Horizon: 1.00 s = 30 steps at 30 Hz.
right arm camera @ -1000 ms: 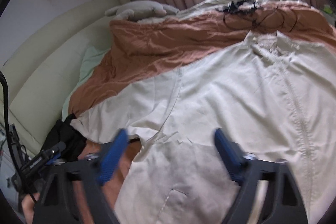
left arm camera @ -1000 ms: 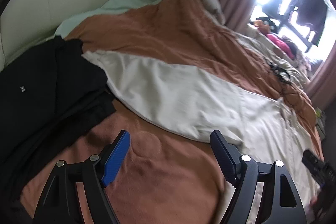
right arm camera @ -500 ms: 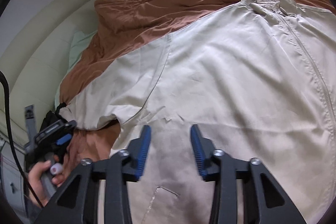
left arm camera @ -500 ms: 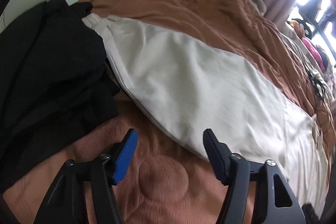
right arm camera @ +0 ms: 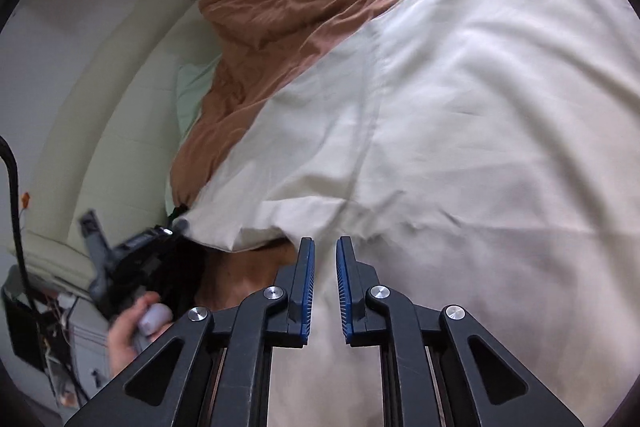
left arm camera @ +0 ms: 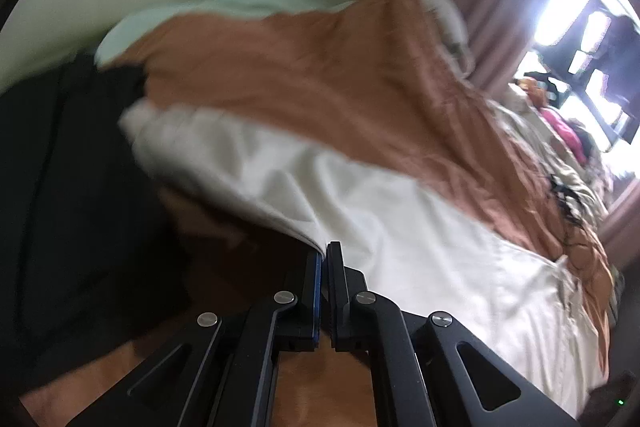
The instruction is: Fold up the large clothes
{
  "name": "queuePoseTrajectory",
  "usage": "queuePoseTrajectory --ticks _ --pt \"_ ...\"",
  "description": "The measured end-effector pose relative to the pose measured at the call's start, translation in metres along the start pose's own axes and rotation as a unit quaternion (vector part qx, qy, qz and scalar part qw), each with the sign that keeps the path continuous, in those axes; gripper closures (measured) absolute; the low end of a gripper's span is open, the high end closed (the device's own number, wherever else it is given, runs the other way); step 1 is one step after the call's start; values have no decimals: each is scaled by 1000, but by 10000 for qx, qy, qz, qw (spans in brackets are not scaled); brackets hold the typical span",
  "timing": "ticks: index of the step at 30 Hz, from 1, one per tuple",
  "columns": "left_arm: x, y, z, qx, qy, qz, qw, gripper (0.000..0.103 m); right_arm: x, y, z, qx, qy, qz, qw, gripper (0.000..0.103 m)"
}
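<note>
Cream jacket [right arm camera: 460, 115] spread flat across bed [left arm camera: 320, 67], no fold made yet. My left gripper [left arm camera: 323, 255] clenched on sleeve edge [left arm camera: 304, 235]. My right gripper [right arm camera: 325, 247] has been closing over jacket body; whether pinching, cannot tell.

The left wrist view is motion-blurred: the sleeve end of the cream jacket [left arm camera: 192, 143] and the black garment [left arm camera: 72, 163] beside it lose their outlines. The window [left arm camera: 576, 27] glares white. Right view: the jacket's far side runs off frame; the left gripper [right arm camera: 132, 251] is smeared.
</note>
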<state>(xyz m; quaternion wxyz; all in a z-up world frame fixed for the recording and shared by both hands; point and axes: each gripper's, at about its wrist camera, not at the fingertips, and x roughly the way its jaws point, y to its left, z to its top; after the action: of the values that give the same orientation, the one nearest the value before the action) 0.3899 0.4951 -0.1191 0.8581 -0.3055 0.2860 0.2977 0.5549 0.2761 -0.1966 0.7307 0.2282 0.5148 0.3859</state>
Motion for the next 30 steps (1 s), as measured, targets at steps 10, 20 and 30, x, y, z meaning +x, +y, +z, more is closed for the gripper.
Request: queuePoseTrajectory --ticks 10,20,30 --pt "-43 -37 27 502 -164 -549 9971 101 71 -10 -6 780 583 613 9934 95" --pt "-75 -93 36 920 -316 -1208 9879 101 57 -5 6 602 745 669 9932 95" --pt "-98 -155 2 1634 -167 -2020 9655 101 -49 -27 10 597 83 14 9982 95"
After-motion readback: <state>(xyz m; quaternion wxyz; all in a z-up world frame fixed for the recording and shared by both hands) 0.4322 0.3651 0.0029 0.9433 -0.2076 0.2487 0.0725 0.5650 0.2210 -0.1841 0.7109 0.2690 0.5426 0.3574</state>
